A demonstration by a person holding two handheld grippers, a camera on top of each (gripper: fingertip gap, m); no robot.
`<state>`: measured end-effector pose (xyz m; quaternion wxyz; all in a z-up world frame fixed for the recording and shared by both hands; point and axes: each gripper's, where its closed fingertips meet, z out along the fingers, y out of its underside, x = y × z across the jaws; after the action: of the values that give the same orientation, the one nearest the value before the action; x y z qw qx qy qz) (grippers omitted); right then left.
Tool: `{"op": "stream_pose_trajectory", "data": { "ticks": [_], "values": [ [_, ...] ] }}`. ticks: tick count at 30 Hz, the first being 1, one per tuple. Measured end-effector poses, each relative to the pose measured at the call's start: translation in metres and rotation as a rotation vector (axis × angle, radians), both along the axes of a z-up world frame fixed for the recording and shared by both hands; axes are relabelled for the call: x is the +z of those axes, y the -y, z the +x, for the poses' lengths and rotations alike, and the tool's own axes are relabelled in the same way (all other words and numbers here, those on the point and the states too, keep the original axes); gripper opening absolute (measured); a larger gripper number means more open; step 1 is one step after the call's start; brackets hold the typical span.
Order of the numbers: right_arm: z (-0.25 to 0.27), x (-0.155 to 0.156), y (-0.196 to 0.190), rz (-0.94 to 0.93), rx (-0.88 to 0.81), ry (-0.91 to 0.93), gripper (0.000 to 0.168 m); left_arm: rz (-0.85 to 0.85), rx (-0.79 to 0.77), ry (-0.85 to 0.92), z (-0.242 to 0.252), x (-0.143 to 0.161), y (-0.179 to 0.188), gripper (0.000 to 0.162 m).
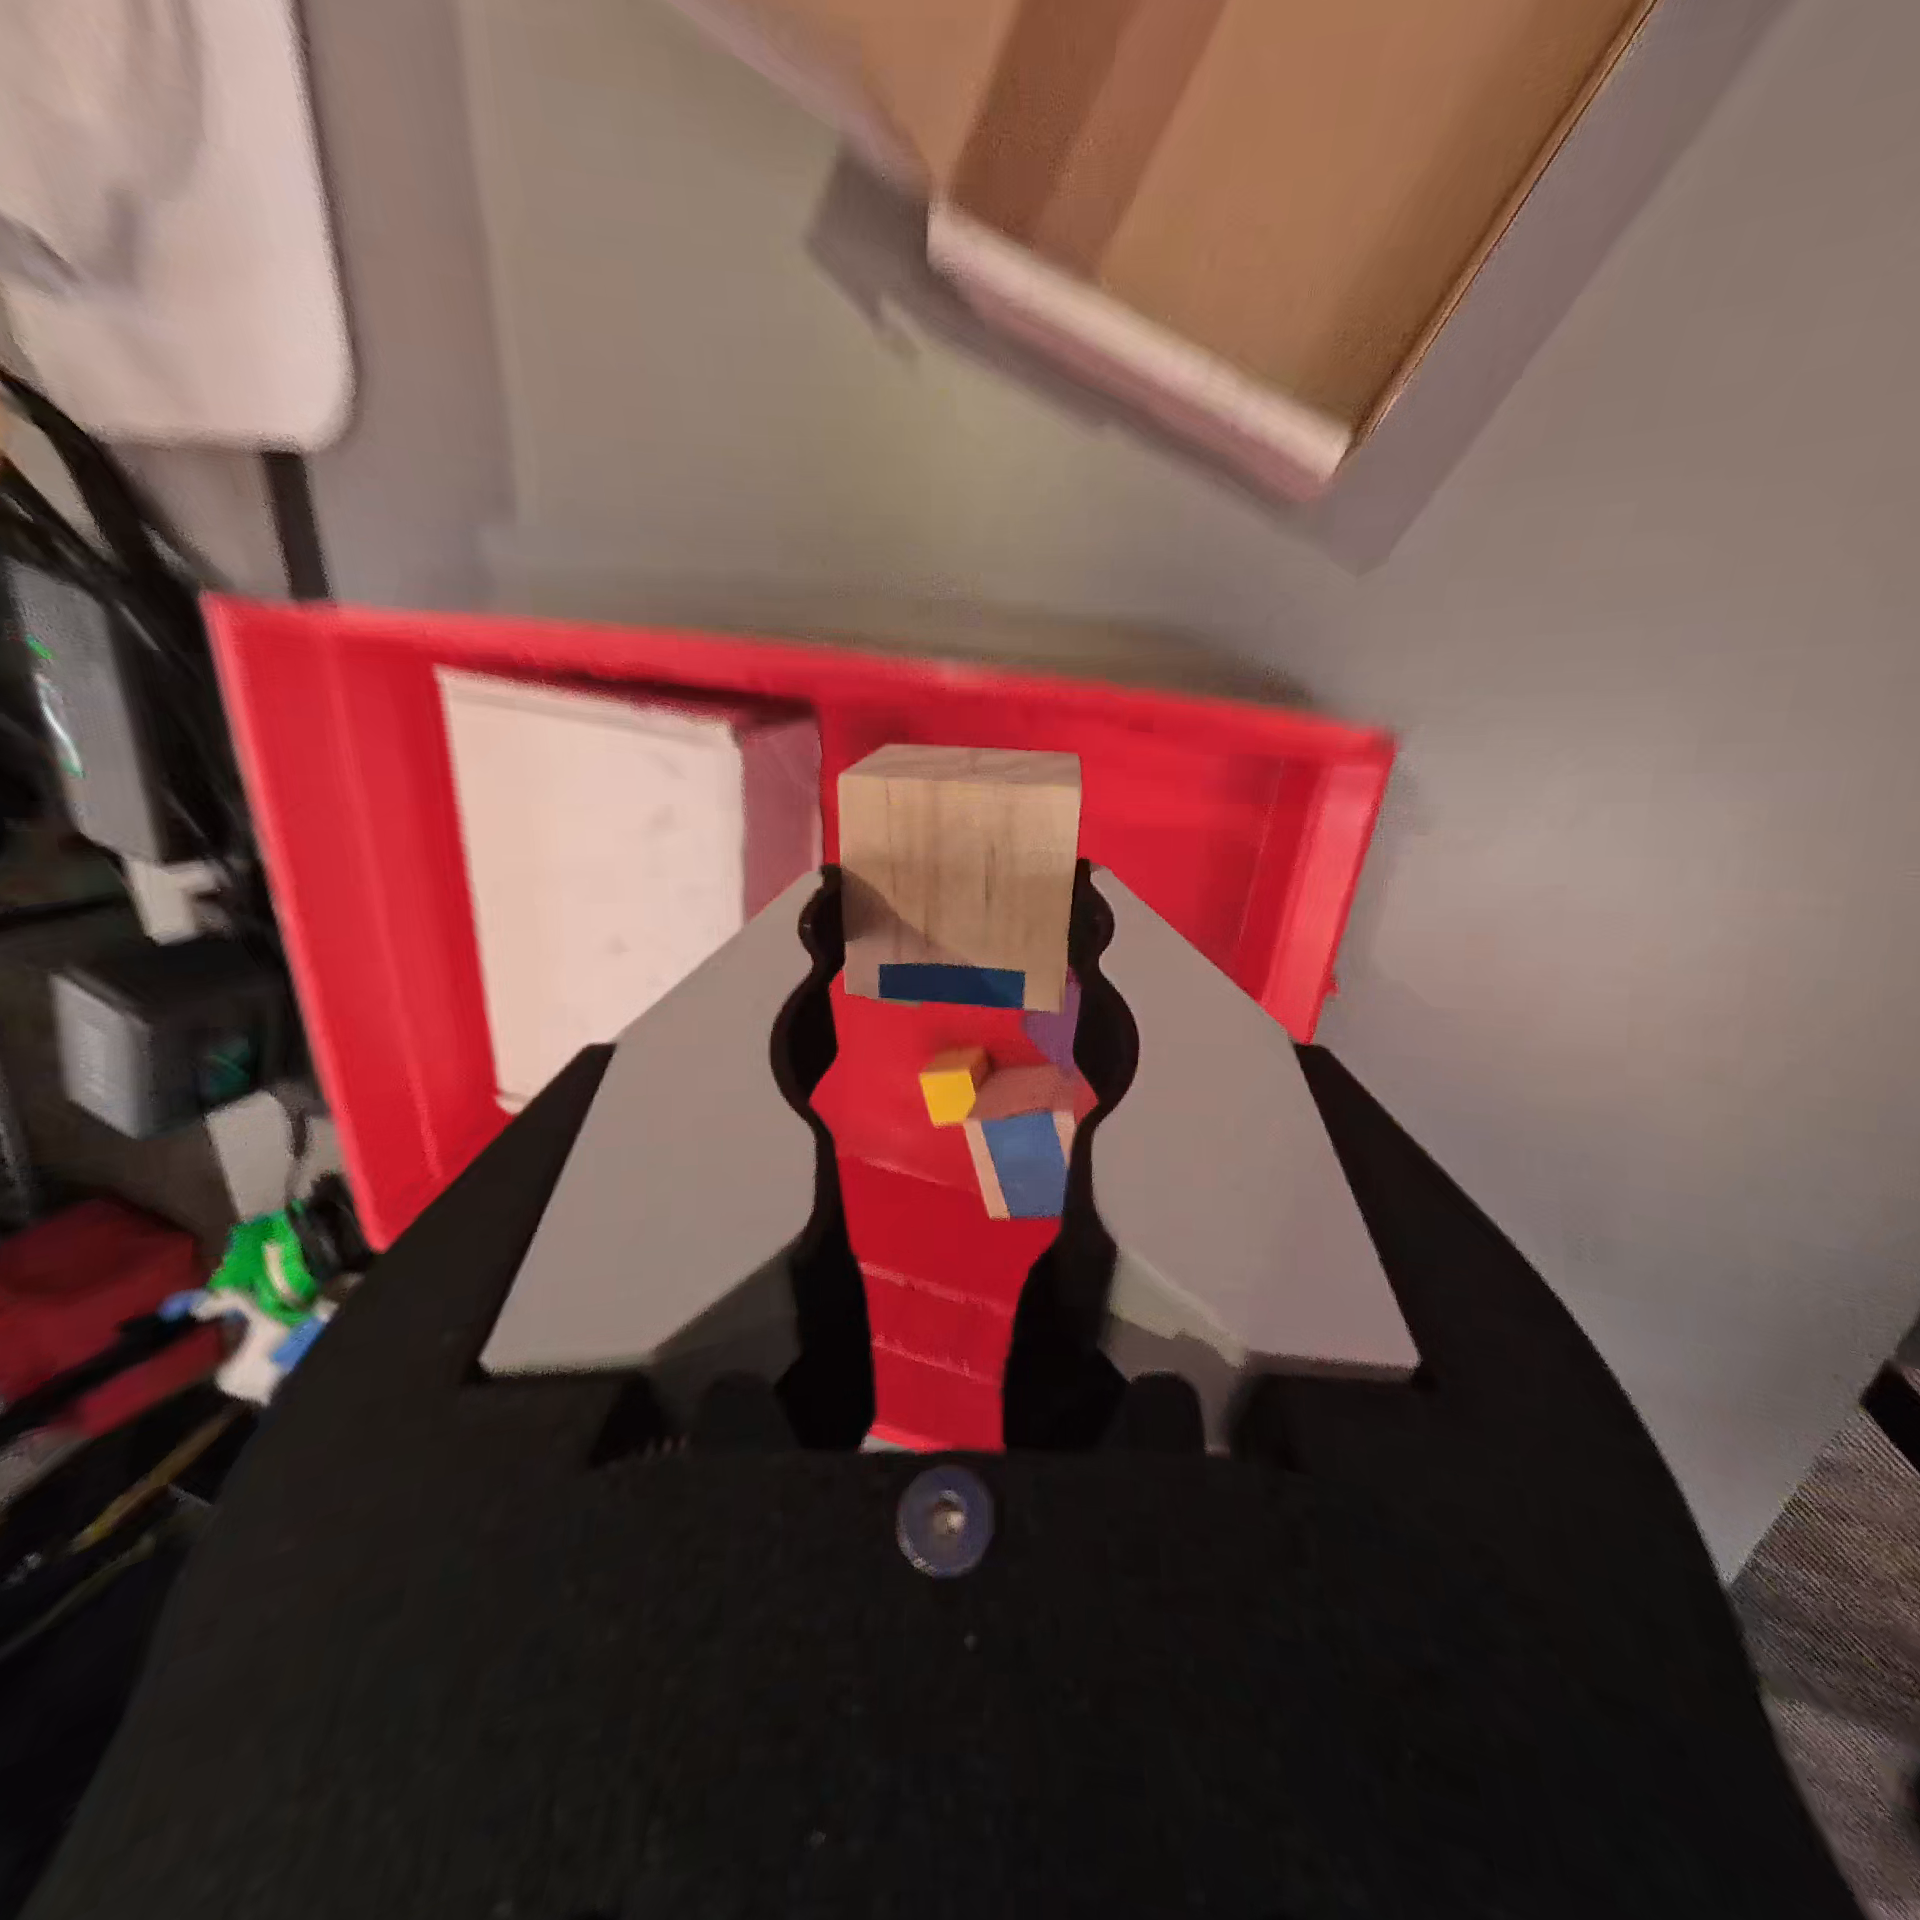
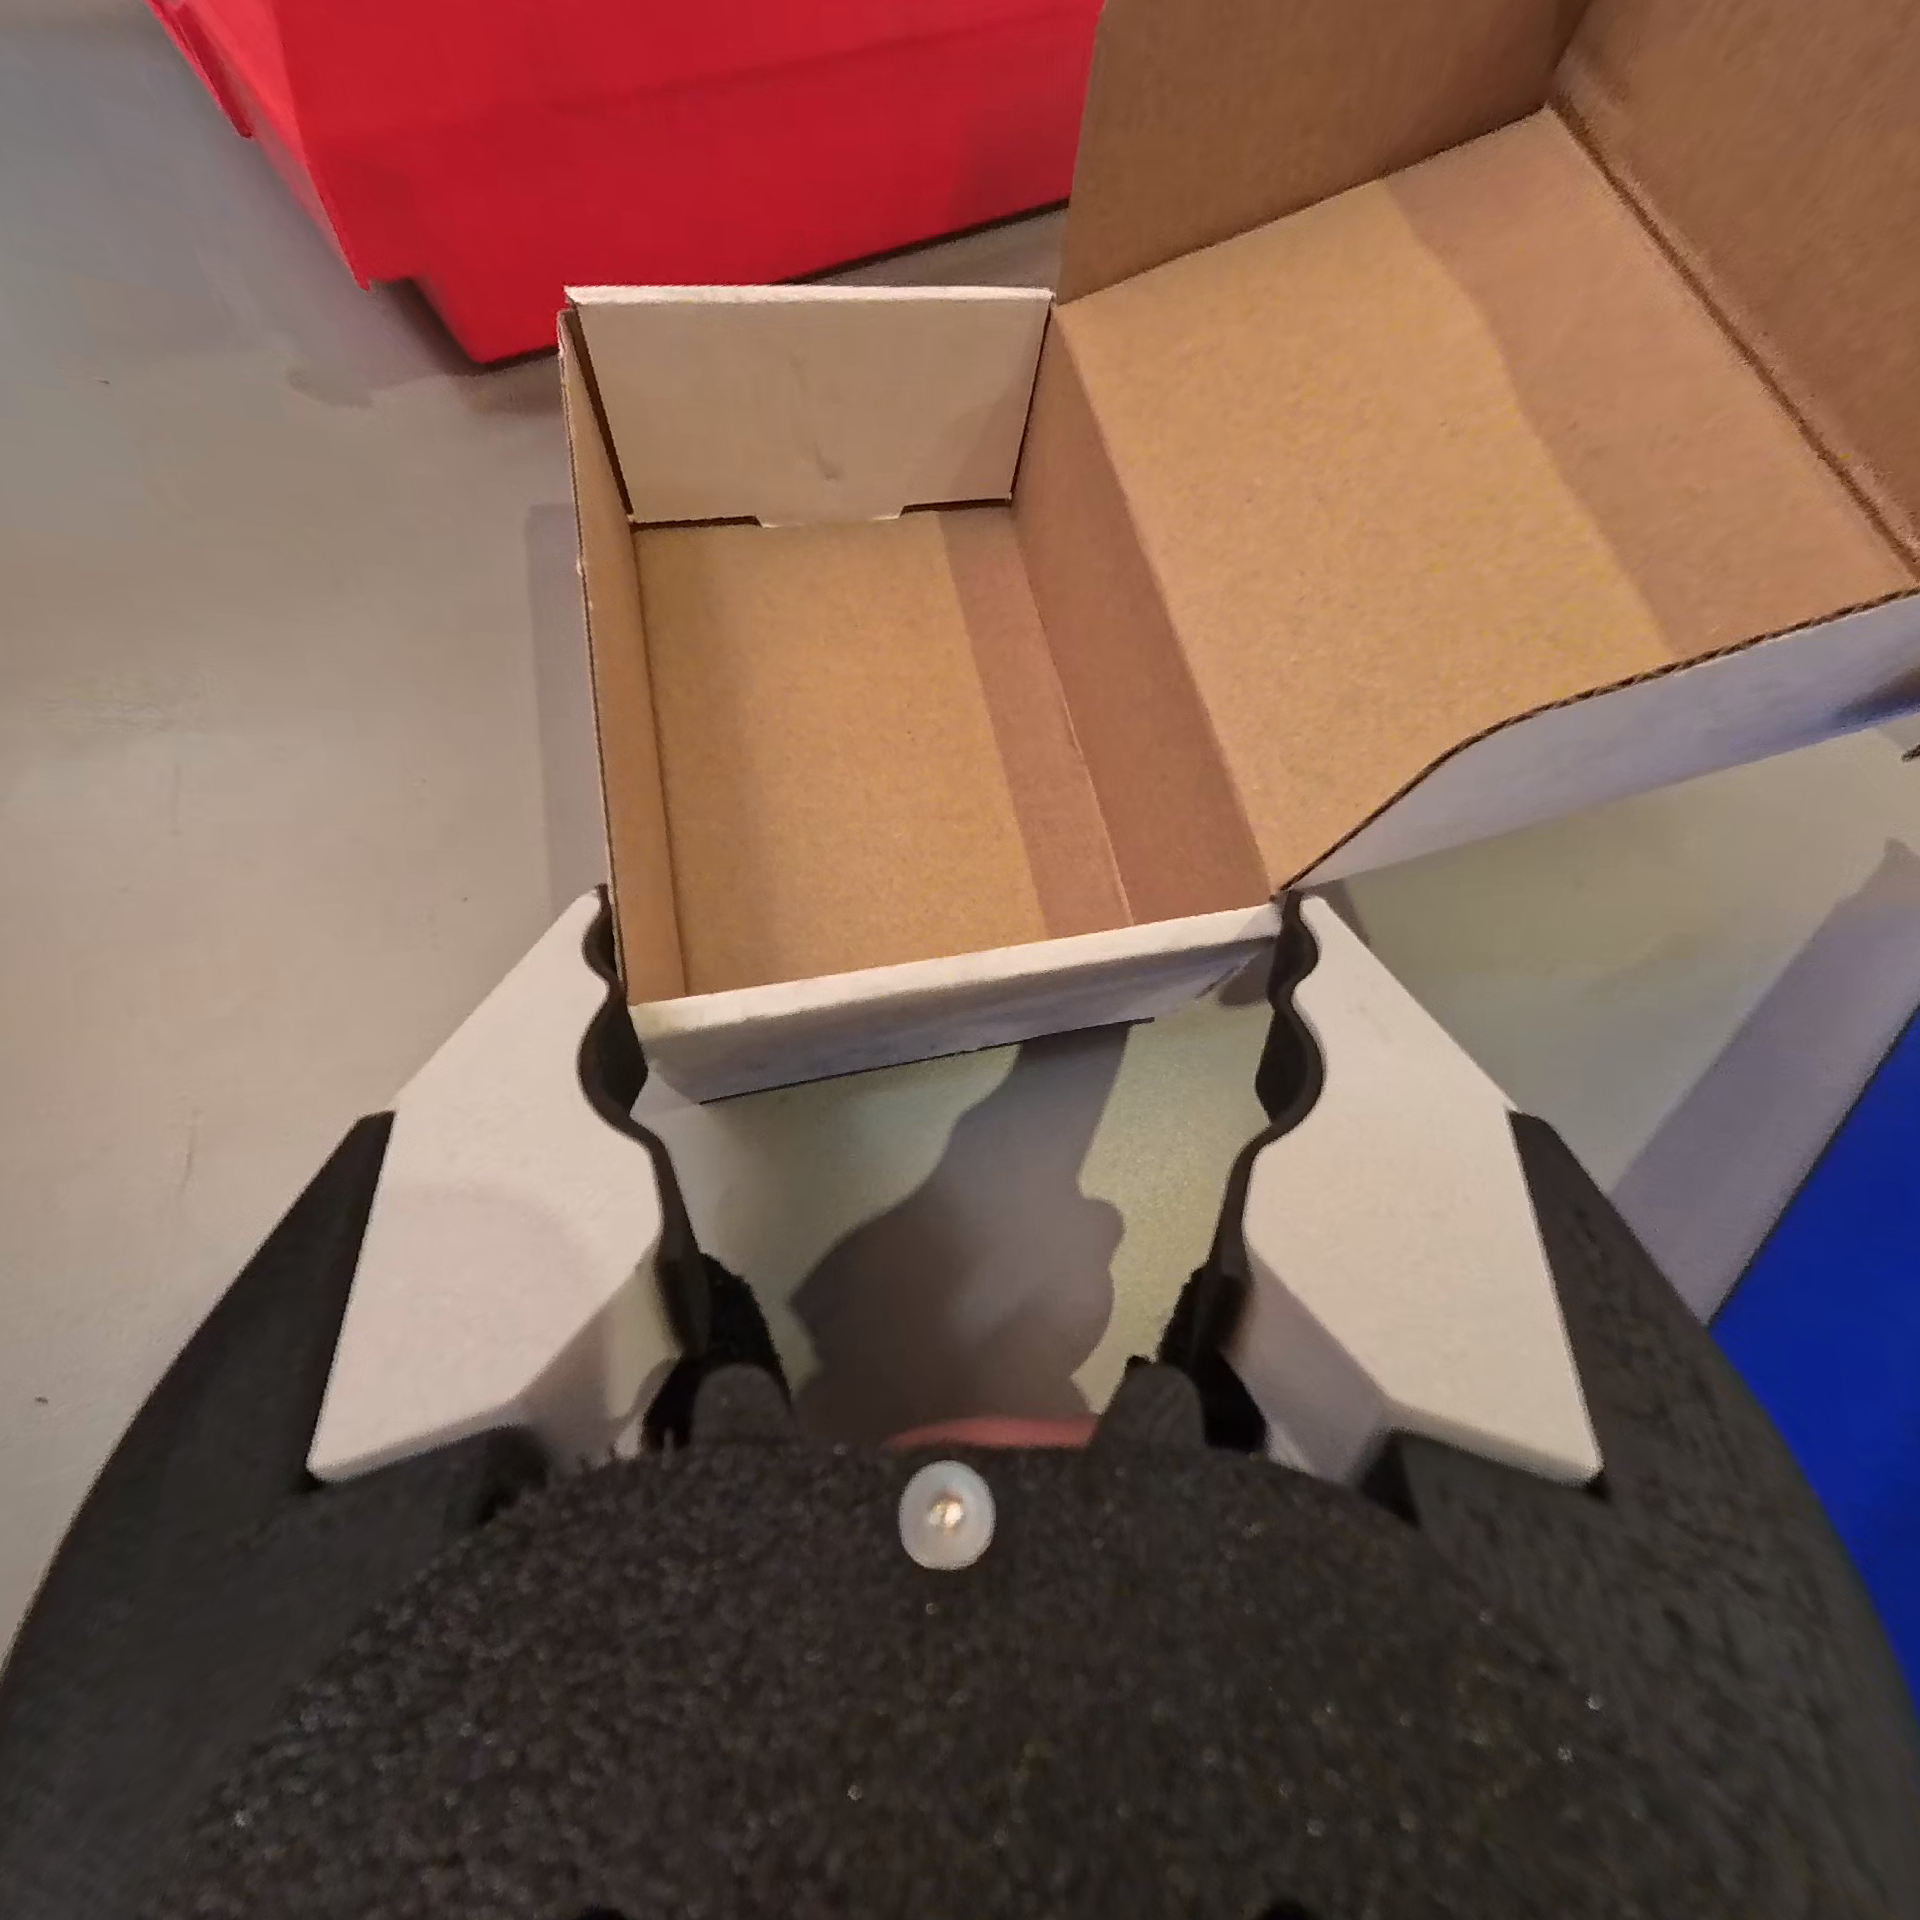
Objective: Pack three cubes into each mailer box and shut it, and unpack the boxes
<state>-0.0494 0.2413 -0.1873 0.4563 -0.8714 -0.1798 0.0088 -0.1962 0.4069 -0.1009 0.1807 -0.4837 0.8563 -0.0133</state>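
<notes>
Looks like a lab or workshop: smooth grey bench, black cables and dark electronics boxes crowding the left edge, grey carpet floor lower right.

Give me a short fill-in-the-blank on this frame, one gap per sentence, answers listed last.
1. The left gripper is shut on a ____ cube.
2. That cube hangs over the ____ bin.
3. The mailer box before the right gripper has its lid ____.
4. Inside, that box holds ____ cubes.

Answers: wooden; red; open; no
</notes>
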Motion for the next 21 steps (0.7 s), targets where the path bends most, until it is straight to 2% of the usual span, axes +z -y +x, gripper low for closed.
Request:
{"op": "stream_pose_trajectory", "data": {
  "ticks": [3, 6, 8, 11, 13, 17, 21],
  "values": [
    [0.000, 0.000, 0.000, 0.003, 0.003, 0.003, 0.121, -0.040, -0.110, 0.076, 0.031, 0.030, 0.041, 0.040],
    [0.000, 0.000, 0.000, 0.009, 0.006, 0.001, 0.121, -0.105, -0.250, 0.091, 0.066, 0.028, 0.091, 0.040],
    [0.000, 0.000, 0.000, 0.008, 0.007, 0.001, 0.121, -0.117, -0.323, 0.076, 0.091, 0.011, 0.116, 0.041],
    [0.000, 0.000, 0.000, 0.011, 0.008, 0.000, 0.121, -0.093, -0.365, 0.053, 0.125, -0.023, 0.131, 0.041],
    [0.000, 0.000, 0.000, 0.010, 0.009, 0.006, 0.121, -0.141, -0.381, 0.016, 0.137, -0.046, 0.142, 0.040],
    [0.000, 0.000, 0.000, 0.010, 0.013, 0.007, 0.121, -0.191, -0.434, -0.042, 0.145, -0.081, 0.147, 0.041],
    [-0.001, 0.000, 0.000, 0.013, 0.010, 0.006, 0.121, -0.178, -0.460, -0.070, 0.149, -0.097, 0.144, 0.041]
  ]
}}
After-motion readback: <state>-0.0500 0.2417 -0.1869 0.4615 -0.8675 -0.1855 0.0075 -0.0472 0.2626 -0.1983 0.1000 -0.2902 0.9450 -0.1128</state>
